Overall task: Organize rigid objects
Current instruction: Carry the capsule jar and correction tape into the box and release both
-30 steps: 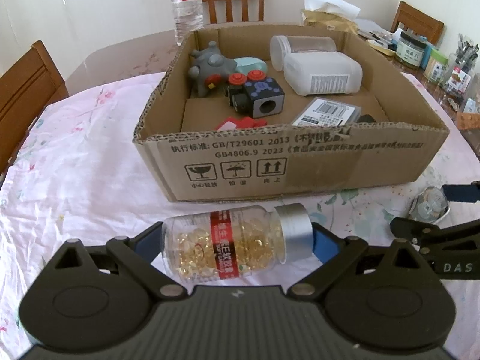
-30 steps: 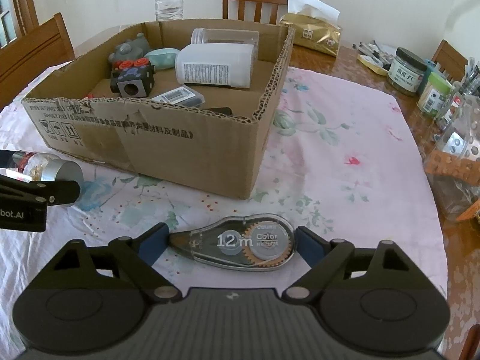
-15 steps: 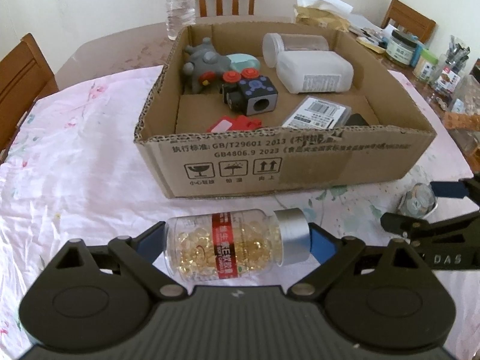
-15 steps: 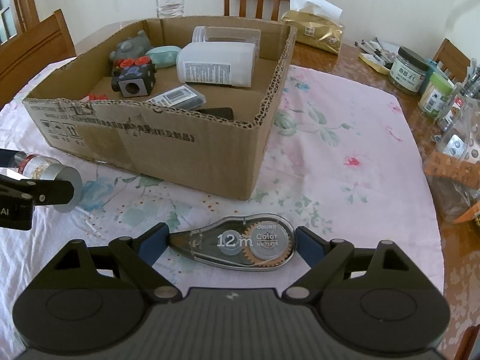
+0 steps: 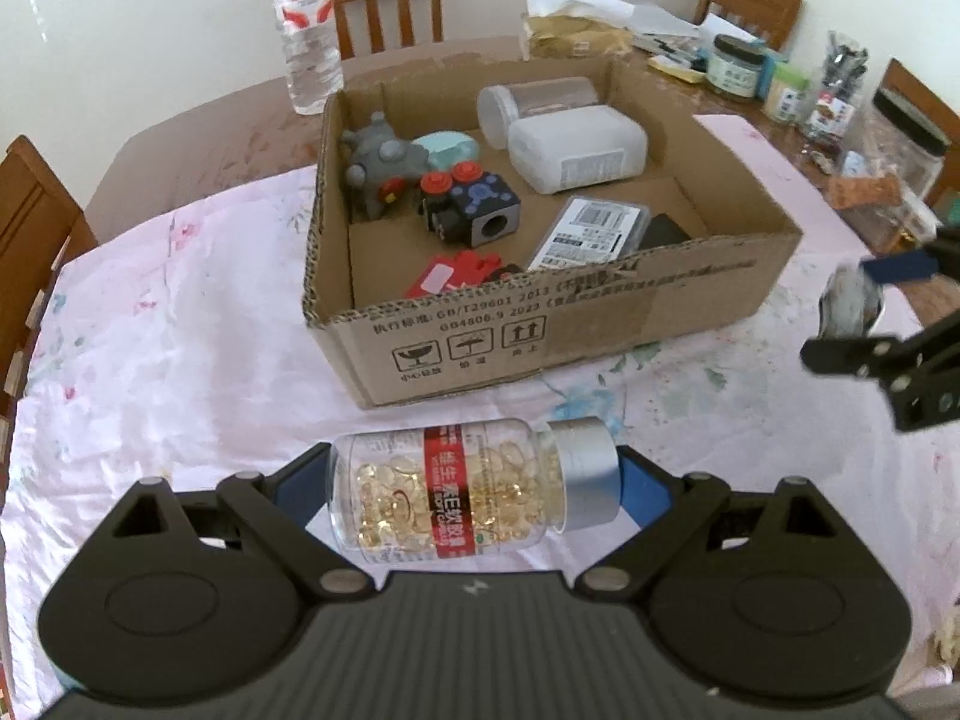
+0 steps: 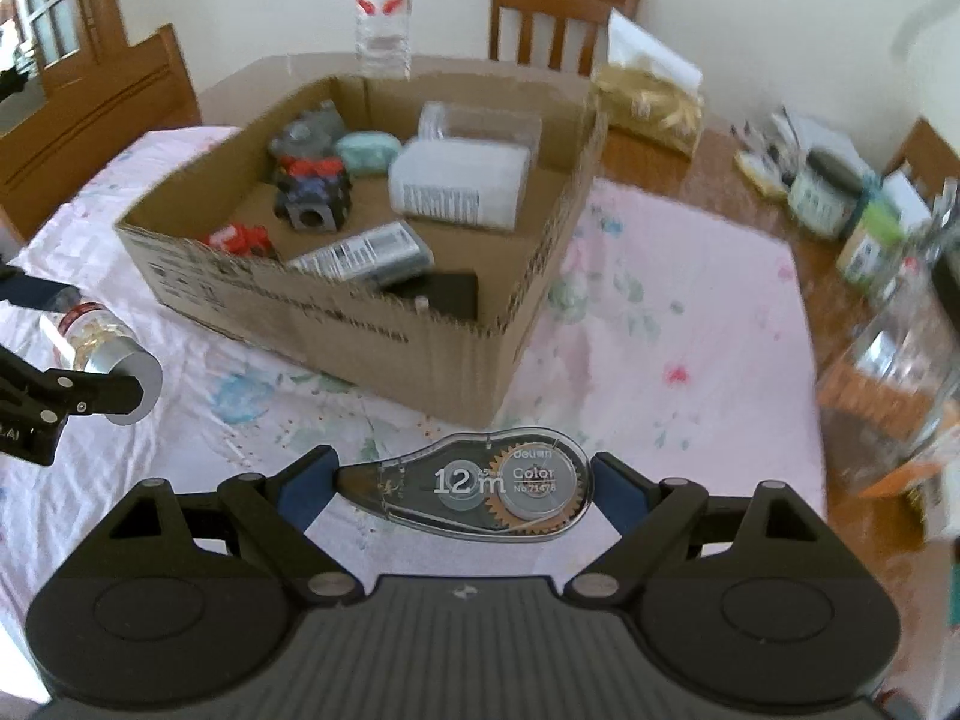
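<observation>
My left gripper (image 5: 474, 486) is shut on a clear capsule bottle (image 5: 456, 492) with a red label and silver cap, held sideways above the tablecloth in front of the cardboard box (image 5: 540, 324). My right gripper (image 6: 465, 489) is shut on a clear correction tape dispenser (image 6: 480, 489) marked 12 m, raised in front of the box's right corner (image 6: 480, 354). The box holds a grey toy (image 5: 381, 165), a black cube (image 5: 474, 207), white containers (image 5: 576, 147), a flat case (image 5: 594, 228) and a red piece (image 5: 456, 276). The left gripper with its bottle also shows in the right wrist view (image 6: 102, 354).
A water bottle (image 5: 306, 30) stands behind the box. Jars and clutter (image 5: 780, 84) line the table's right side, with a tissue pack (image 6: 648, 96) at the back. Wooden chairs (image 6: 558, 18) surround the table. A flowered cloth (image 5: 168, 330) covers the table.
Both grippers have risen with their objects, so both views look down into the box more steeply. The grip on the bottle and on the tape dispenser is unchanged.
</observation>
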The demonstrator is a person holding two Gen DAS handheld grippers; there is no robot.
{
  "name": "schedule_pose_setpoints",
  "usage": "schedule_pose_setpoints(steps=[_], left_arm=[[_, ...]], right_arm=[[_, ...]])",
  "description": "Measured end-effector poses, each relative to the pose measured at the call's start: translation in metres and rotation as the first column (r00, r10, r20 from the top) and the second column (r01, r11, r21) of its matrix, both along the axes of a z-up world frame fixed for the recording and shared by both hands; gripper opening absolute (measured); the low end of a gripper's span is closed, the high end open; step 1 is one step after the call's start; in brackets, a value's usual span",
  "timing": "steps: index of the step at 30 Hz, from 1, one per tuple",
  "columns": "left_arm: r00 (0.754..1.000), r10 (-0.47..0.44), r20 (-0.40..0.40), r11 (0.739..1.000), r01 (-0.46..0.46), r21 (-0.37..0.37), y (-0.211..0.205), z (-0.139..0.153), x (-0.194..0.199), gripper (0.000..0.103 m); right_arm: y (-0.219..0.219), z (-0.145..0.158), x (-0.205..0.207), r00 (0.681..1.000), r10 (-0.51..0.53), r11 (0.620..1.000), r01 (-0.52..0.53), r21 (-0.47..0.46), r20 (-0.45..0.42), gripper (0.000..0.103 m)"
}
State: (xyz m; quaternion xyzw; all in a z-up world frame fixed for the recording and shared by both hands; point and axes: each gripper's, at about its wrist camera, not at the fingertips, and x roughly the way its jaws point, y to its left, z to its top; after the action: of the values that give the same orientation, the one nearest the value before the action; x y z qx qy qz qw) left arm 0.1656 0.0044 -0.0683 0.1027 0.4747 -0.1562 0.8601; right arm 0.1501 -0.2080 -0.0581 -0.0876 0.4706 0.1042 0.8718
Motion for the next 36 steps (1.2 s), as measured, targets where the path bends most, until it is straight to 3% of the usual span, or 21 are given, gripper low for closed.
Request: schedule_pose_setpoints(steps=[5,10,20,22,23,36], left_arm=[[0.999,-0.033,0.026,0.999,0.033,-0.010,0.006,0.026,-0.001,0.095],[0.996,-0.047,0.075,0.999,0.049,-0.022,0.007,0.049,0.004,0.095],[0.989,-0.039,0.141,0.998,0.046,-0.041,0.011,0.070,0.020,0.095],[0.989,-0.041,0.145,0.998,0.047,-0.042,0.011,0.070,0.025,0.095],[0.988,-0.042,0.147,0.998,0.049,-0.043,0.011,0.070,0.028,0.095],[0.973,-0.136,0.189,0.990,0.141,-0.012,-0.017,0.063,0.073,0.095]], right_arm=[[0.006,0.036,0.005,0.990,0.090,0.996,-0.087,-0.032,0.105,0.093],[0.019,0.047,0.034,0.978,0.127,0.992,-0.124,-0.030,0.167,0.093],[0.040,0.008,0.086,0.987,0.129,0.991,-0.125,-0.051,0.097,0.093],[0.044,0.005,0.088,0.986,0.135,0.989,-0.128,-0.068,0.102,0.098],[0.045,0.006,0.087,0.984,0.136,0.989,-0.127,-0.078,0.116,0.103],[0.033,0.023,0.069,0.987,0.069,0.996,-0.060,-0.069,0.146,0.103]])
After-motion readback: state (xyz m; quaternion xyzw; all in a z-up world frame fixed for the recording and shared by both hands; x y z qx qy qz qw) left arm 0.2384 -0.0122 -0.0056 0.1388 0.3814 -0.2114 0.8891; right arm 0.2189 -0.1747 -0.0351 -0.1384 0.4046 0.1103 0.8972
